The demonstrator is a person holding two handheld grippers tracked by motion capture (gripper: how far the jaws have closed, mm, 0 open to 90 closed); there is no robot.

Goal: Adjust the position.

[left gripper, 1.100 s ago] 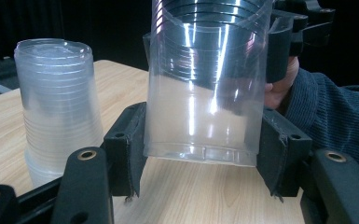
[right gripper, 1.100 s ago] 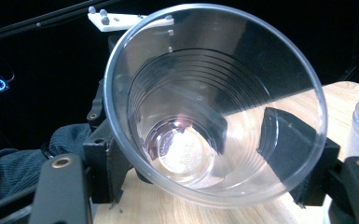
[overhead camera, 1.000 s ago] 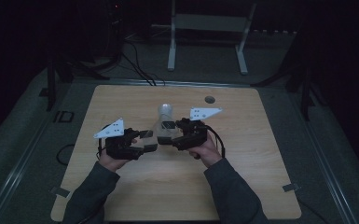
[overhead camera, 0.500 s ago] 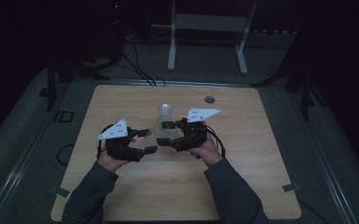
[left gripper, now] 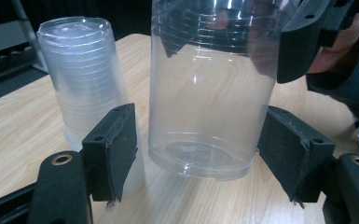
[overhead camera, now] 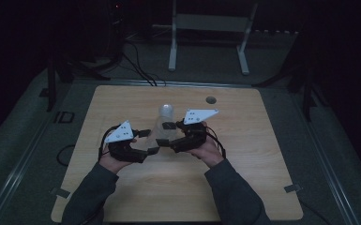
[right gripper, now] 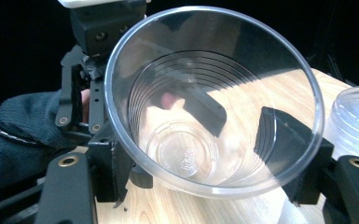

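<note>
**Clear cup held between two grippers over the wooden table**

While the room around it lies dark, the wooden table (overhead camera: 122, 197) is the largest lit thing in the high view, its pale top bare but for a small round hole (overhead camera: 210, 100) near the far edge. Both forearms come in from the near edge, and the hands meet around the table's middle.

Next in size is the stack of clear cups (left gripper: 81, 79), standing upside down on the wood just beyond the grippers; in the high view it shows as a pale column (overhead camera: 165, 115) between the two grey plates.

Nearer than the stack is the single clear cup (left gripper: 210, 93), upright, its base just above or on the wood; I cannot tell which.

On that cup, the right gripper (right gripper: 196, 154) has its jaws partly closed on the upper wall near the rim, one jaw outside and one seeming to lie inside the cup.

Lower down, the left gripper (left gripper: 196, 149) stands with jaws wide apart on either side of the cup's lower part, a gap visible on the left side, holding nothing.
</note>
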